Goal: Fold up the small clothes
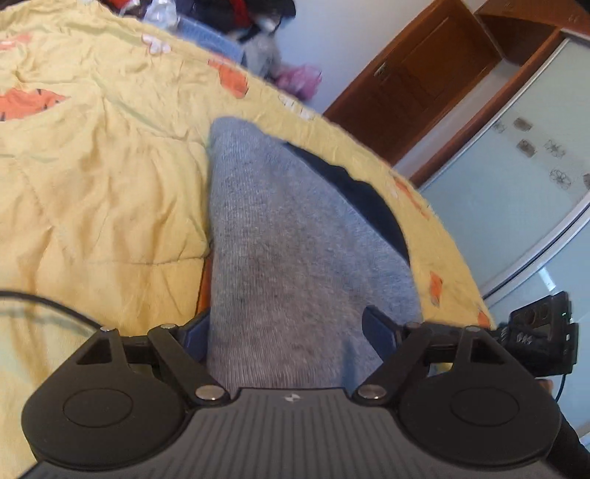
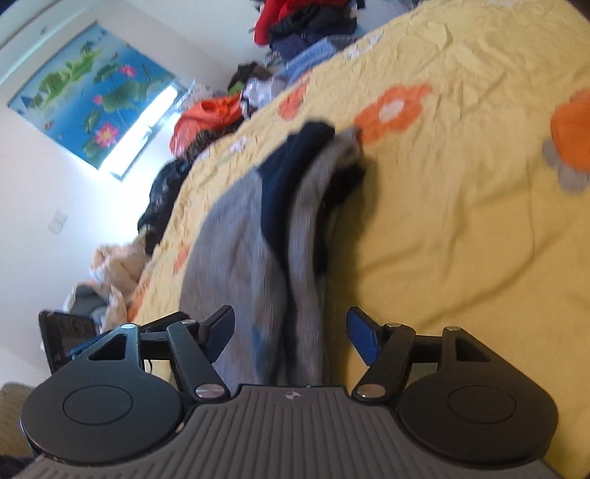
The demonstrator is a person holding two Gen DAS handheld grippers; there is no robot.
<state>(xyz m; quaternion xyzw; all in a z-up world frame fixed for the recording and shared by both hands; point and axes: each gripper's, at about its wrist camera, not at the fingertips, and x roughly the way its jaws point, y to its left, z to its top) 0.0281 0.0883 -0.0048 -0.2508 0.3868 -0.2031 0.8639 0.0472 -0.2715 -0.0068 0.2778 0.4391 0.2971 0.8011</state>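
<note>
A grey sock with a dark navy toe (image 1: 295,235) lies on the yellow bedspread (image 1: 92,184), running away from my left gripper (image 1: 284,331). That gripper's jaws stand wide apart with the sock's near end between them, so it is open. In the right wrist view a pair of grey and navy socks (image 2: 258,239) lies on the bedspread (image 2: 461,221), bunched at the far end. My right gripper (image 2: 291,331) is open, its fingers astride the socks' near end.
A pile of mixed clothes (image 2: 302,22) sits at the bed's far edge; more clothes (image 2: 206,121) lie along its left side. A wooden door (image 1: 416,77) and a glass wardrobe (image 1: 516,191) stand beyond the bed. The other gripper's body (image 1: 538,331) shows at right.
</note>
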